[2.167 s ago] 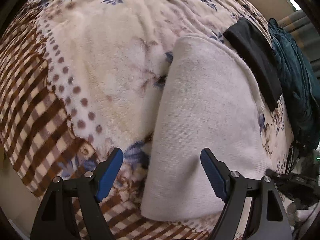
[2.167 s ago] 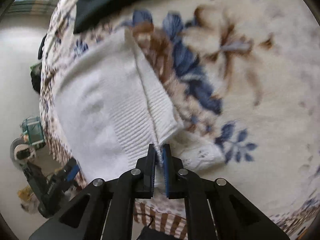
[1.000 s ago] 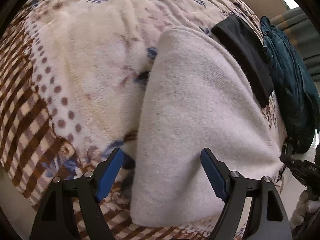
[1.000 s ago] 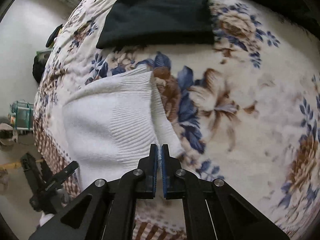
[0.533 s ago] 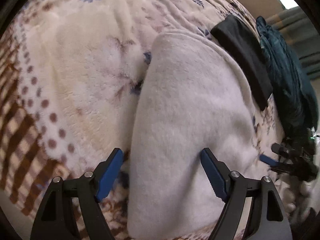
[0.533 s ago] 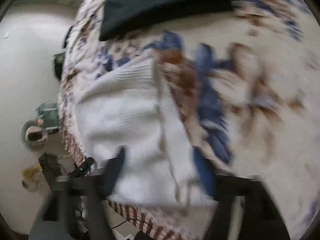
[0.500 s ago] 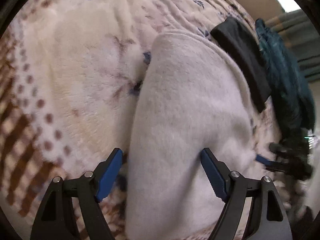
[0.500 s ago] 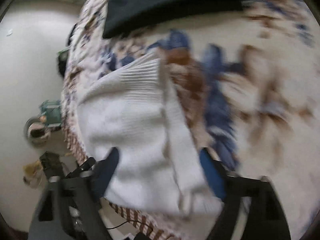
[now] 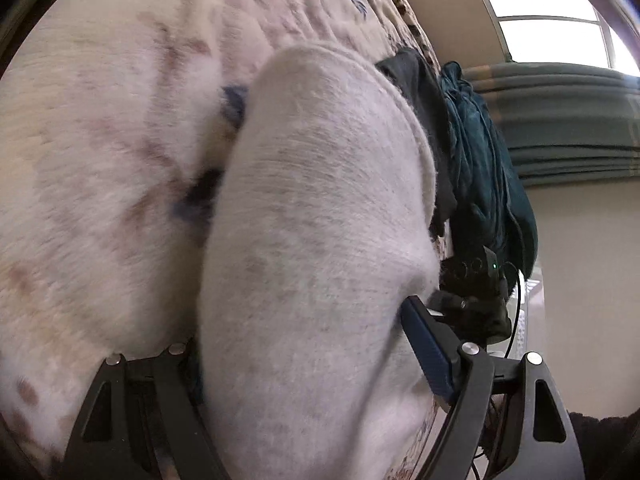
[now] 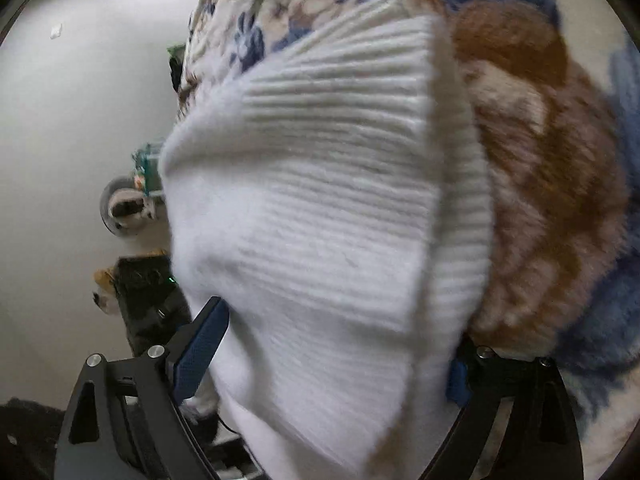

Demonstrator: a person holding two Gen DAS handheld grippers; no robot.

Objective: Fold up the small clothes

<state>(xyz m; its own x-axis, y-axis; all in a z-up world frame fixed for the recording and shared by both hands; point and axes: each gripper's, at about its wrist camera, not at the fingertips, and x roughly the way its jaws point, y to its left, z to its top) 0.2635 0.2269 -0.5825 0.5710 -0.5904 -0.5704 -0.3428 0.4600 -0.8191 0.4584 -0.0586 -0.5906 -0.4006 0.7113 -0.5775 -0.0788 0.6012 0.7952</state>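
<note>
White sweater is lying on the flowery fleece blanket that's covering the bed, folded over at least once by the look of it, since I'm seeing a ribbed band doubled over an under-layer on the right wrist feed. I'm bringing both tools in low at its near edge. The left gripper is standing with its jaws spread wide, the knit bulging up between them, and I'm not seeing either pad biting in. The right gripper has just been opening its jaws, and now they're straddling the folded edge with the fabric sitting loose between them, not pinched. So I'm guessing one fold is down and I'm setting up for the next one, probably another fold across, then moving it over to the pile. Counting stuff: one white sweater being worked on, one black folded garment further back that looks finished, and one teal bundle beyond that, which is looking crumpled rather than folded. Can't tell if there's more hiding.
</note>
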